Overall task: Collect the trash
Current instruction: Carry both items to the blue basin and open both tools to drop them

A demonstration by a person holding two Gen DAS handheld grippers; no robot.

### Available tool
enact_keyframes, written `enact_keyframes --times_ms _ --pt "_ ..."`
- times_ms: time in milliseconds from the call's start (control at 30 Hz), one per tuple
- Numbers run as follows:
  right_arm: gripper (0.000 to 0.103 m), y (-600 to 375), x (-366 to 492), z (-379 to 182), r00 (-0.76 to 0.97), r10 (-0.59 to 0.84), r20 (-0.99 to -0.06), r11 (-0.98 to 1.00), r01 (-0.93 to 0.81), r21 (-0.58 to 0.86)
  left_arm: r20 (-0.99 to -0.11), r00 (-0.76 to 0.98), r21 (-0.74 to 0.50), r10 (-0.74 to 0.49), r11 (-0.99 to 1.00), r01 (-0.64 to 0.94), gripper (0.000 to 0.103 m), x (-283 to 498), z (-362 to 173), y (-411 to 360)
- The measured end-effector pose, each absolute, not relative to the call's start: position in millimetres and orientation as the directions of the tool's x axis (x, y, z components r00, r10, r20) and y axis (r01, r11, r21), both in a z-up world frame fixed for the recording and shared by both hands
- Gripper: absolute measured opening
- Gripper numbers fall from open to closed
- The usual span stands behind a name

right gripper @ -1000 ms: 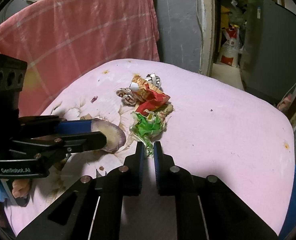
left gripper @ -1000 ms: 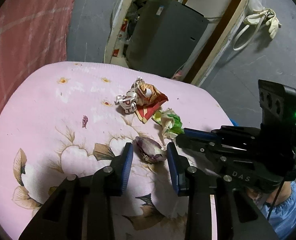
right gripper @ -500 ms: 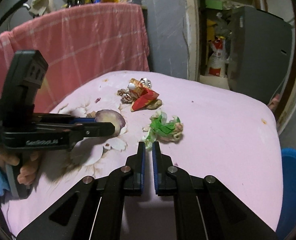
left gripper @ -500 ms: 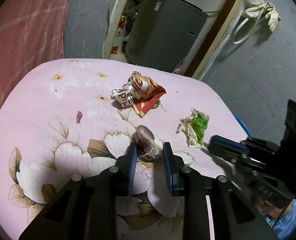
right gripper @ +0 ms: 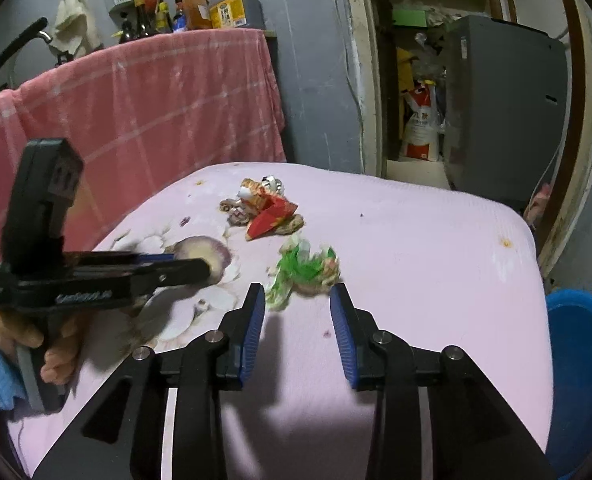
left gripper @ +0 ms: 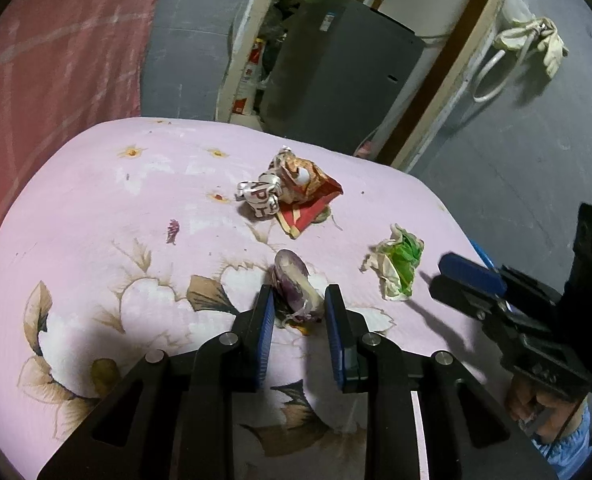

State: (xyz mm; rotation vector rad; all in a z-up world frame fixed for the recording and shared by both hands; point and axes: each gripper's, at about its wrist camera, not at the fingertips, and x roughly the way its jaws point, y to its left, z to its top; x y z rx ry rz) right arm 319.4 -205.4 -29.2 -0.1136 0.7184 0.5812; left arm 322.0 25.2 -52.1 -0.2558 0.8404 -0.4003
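Observation:
A purple onion peel (left gripper: 296, 286) lies on the pink flowered cloth, and my left gripper (left gripper: 299, 304) is shut on it with a pad on each side. It also shows in the right wrist view (right gripper: 212, 256). A crumpled green and white wrapper (left gripper: 397, 266) lies to its right, loose on the cloth. My right gripper (right gripper: 296, 304) is open, just in front of the green wrapper (right gripper: 305, 270), not touching it. A red and orange wrapper pile (left gripper: 296, 196) with a white scrap lies farther back (right gripper: 266, 208).
The table under the pink cloth (left gripper: 96, 220) ends near a grey cabinet (left gripper: 335, 76) in a doorway. A blue bucket (right gripper: 579, 372) stands on the floor at the right. A red checked cloth (right gripper: 136, 120) hangs at the left, with bottles above it.
My left gripper closed on the onion peel. My right gripper dragged the green wrapper away from the pile, let it go, opened and drew back.

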Motion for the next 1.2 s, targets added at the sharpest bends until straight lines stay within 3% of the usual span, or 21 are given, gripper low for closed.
enact_keyframes --times_ms 67,100,167,200,300,400,667,900,1200 --pt "0.039 -200 329 -28 0.603 0.451 -0.658 0.841 -0.535 0.085 -0.666 0.6 -0.381 -0.443 0.894 0.237 0.021 322 -52 28" --pt "0.049 -197 335 -27 0.601 0.443 -0.666 0.843 -0.533 0.081 -0.666 0.6 -0.384 -0.444 0.893 0.236 0.021 322 -52 28" --pt "0.051 -191 342 -31 0.589 0.431 -0.684 0.844 -0.531 0.075 -0.665 0.599 -0.387 -0.446 0.892 0.235 0.021 322 -53 29" --pt "0.05 -188 345 -34 0.576 0.425 -0.698 0.843 -0.533 0.074 -0.665 0.599 -0.388 -0.447 0.891 0.235 0.021 321 -52 30" --pt "0.025 -189 347 -39 0.561 0.421 -0.713 0.843 -0.532 0.08 -0.663 0.599 -0.39 -0.448 0.89 0.235 0.021 321 -50 30" --pt "0.019 -197 347 -39 0.562 0.444 -0.698 0.845 -0.523 0.116 -0.661 0.6 -0.393 -0.45 0.889 0.234 0.021 320 -50 31" --pt "0.017 -223 334 -27 0.583 0.559 -0.589 0.81 -0.536 0.239 -0.651 0.615 -0.396 -0.445 0.89 0.226 0.021 317 -49 34" --pt "0.017 -242 318 -11 0.596 0.68 -0.427 0.731 -0.601 0.324 -0.596 0.677 -0.389 -0.432 0.893 0.227 0.021 301 -40 36" --pt "0.017 -249 283 26 0.722 0.622 -0.303 0.781 -0.599 0.174 -0.453 0.812 -0.318 -0.369 0.917 0.24 0.021 271 2 11"
